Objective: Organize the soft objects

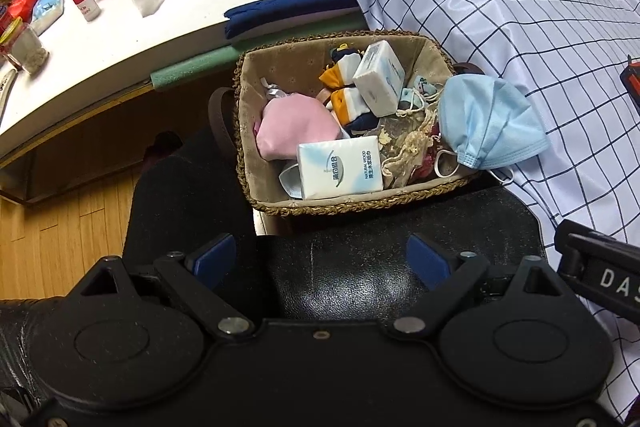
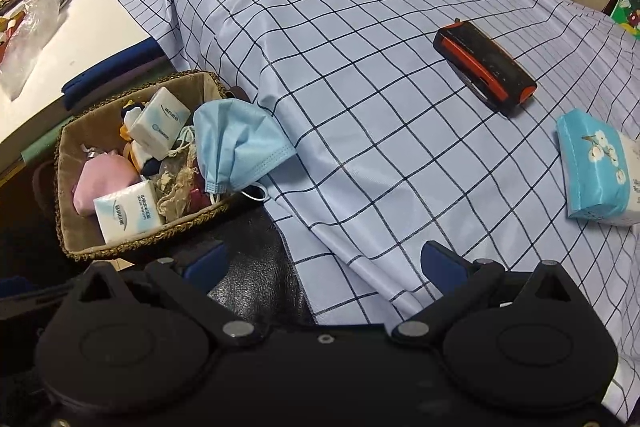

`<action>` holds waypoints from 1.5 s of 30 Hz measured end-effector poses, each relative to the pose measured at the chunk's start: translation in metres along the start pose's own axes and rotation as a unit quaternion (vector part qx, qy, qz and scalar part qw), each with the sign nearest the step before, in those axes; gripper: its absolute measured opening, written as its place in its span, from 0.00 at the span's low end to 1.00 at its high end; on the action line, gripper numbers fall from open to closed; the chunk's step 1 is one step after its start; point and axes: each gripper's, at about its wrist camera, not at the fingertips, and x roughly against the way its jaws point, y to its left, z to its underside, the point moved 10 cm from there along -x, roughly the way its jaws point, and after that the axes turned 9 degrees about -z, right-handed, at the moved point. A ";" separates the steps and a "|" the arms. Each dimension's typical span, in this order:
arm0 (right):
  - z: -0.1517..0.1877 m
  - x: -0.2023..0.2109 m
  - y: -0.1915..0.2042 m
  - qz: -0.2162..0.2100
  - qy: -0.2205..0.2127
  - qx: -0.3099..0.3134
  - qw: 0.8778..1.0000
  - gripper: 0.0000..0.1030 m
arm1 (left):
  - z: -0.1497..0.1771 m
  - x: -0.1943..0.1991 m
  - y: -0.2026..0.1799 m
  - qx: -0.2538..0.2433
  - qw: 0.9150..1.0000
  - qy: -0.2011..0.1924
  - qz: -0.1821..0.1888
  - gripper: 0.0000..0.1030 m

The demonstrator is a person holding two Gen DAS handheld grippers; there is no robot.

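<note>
Basket [image 1: 332,207] of woven straw sits on a black seat [image 1: 360,279], just beside a bed covered with a checked sheet [image 2: 360,67]. Inside the basket lie soft things: a pink pouch [image 1: 294,131], two white tissue packs, one flat at the front [image 1: 340,167] and one tipped up at the back [image 1: 380,83], some little orange and navy toys [image 1: 344,83], and a lacy cloth bag [image 1: 404,151]. A blue face mask [image 1: 488,123] hangs over the basket's right rim, partly in and partly on the sheet. Farther out on the sheet rests a blue tissue pack with white flowers [image 2: 600,171], well apart from the basket, and near it a black and orange box [image 2: 486,67]. The left gripper [image 1: 320,259] hovers over the seat with its blue pads spread wide and nothing between them. The right gripper [image 2: 324,263] is spread wide too, empty, above the edge of the sheet. A white bench [image 1: 120,39] with jars and bags stands behind.
</note>
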 end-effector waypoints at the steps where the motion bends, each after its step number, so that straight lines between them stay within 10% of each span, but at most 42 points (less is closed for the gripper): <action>1: 0.000 0.000 0.000 0.000 -0.001 0.001 1.000 0.99 | 0.000 0.001 0.000 0.000 1.000 -0.002 0.000 0.87; 45: 0.022 0.017 -0.012 -0.005 -0.009 -0.005 1.000 0.99 | 0.020 0.015 -0.003 -0.009 1.000 -0.009 -0.002 0.87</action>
